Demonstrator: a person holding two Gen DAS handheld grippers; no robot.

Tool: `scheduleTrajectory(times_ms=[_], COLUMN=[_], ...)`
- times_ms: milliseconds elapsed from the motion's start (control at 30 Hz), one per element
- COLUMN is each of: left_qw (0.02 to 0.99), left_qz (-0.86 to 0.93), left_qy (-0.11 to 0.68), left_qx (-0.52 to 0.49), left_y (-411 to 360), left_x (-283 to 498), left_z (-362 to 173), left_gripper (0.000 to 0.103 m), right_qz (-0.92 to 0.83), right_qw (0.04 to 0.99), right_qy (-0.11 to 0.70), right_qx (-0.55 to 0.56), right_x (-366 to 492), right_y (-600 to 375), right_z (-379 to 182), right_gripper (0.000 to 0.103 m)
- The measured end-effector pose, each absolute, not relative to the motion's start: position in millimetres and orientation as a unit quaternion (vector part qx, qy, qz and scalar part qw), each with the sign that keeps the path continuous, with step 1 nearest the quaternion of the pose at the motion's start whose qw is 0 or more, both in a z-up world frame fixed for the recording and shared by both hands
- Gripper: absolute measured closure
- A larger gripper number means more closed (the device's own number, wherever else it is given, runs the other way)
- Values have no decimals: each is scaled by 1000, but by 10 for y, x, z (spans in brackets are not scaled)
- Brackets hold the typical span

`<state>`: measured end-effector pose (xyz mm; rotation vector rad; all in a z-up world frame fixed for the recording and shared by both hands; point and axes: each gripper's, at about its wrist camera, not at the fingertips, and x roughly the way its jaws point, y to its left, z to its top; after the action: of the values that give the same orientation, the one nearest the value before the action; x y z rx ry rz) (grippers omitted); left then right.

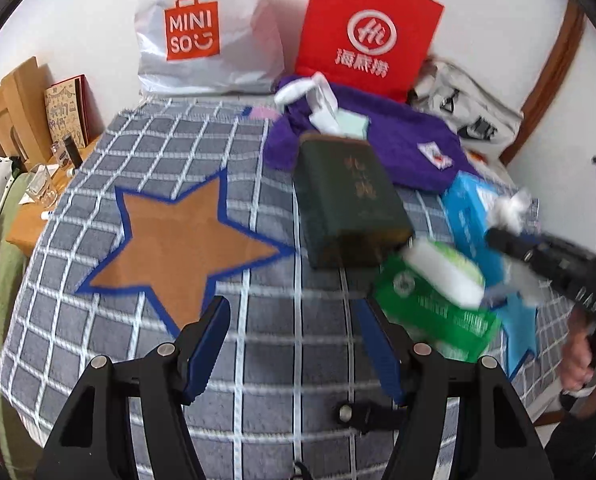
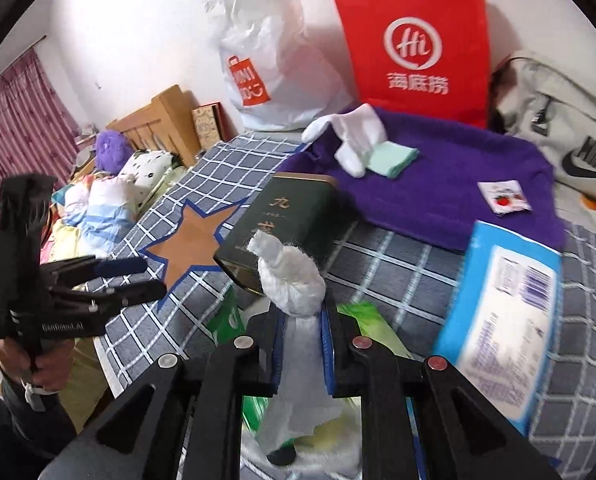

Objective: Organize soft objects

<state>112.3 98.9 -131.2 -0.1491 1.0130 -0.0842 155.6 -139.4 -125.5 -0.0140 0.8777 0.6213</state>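
Note:
My right gripper [image 2: 300, 320] is shut on a white tissue [image 2: 289, 272] that bunches up above its pads and hangs below them. Under it lies a green tissue pack [image 2: 362, 316], with a blue wipes pack [image 2: 498, 320] to the right. In the left wrist view my left gripper [image 1: 293, 340] stands open over the checked bedcover, nothing between its fingers, with the green tissue pack [image 1: 430, 304] just to its right. The right gripper [image 1: 498, 238] holds the tissue [image 1: 514, 208] over the blue pack [image 1: 474, 224]. A purple towel [image 2: 438, 184] carries a white glove [image 2: 350, 136] and a mint cloth [image 2: 390, 158].
A dark green tin box [image 1: 350, 200] lies mid-bed beside an orange star patch [image 1: 177, 240]. A white shopping bag [image 1: 209, 32], a red paper bag [image 1: 370, 32] and a grey sports bag [image 2: 558, 128] lean on the wall. A wooden bedside table with a glass [image 1: 41, 188] stands left.

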Motion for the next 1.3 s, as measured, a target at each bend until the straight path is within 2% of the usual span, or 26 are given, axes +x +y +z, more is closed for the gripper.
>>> scheduleTrajectory(times_ms=[400, 733, 900, 967, 1100, 1300], left_qw=[843, 833, 843, 845, 854, 850], left_qz=[-62, -75, -62, -57, -30, -14], left_qy=[530, 541, 529, 528, 520, 527], left_qx=[-67, -93, -76, -59, 21, 18], left_y=[618, 365, 258, 166, -78, 138], left_x=[529, 548, 708, 761, 735, 619], left_z=[-1635, -1890, -1904, -1919, -1992, -1972], left_gripper=[39, 39, 29, 19, 17, 14], right_qz=[261, 252, 244, 242, 243, 245], right_qw=[878, 881, 882, 882, 882, 881], right_qy=[400, 399, 403, 404, 403, 404], right_qx=[7, 26, 33, 34, 35, 27], right_x=[967, 769, 734, 761, 792, 781], right_y=[-1879, -2206, -2325, -2331, -2317, -2309], right_z=[-1226, -1286, -1339, -1342, -1357, -1356], right_gripper=[87, 86, 86, 86, 86, 86])
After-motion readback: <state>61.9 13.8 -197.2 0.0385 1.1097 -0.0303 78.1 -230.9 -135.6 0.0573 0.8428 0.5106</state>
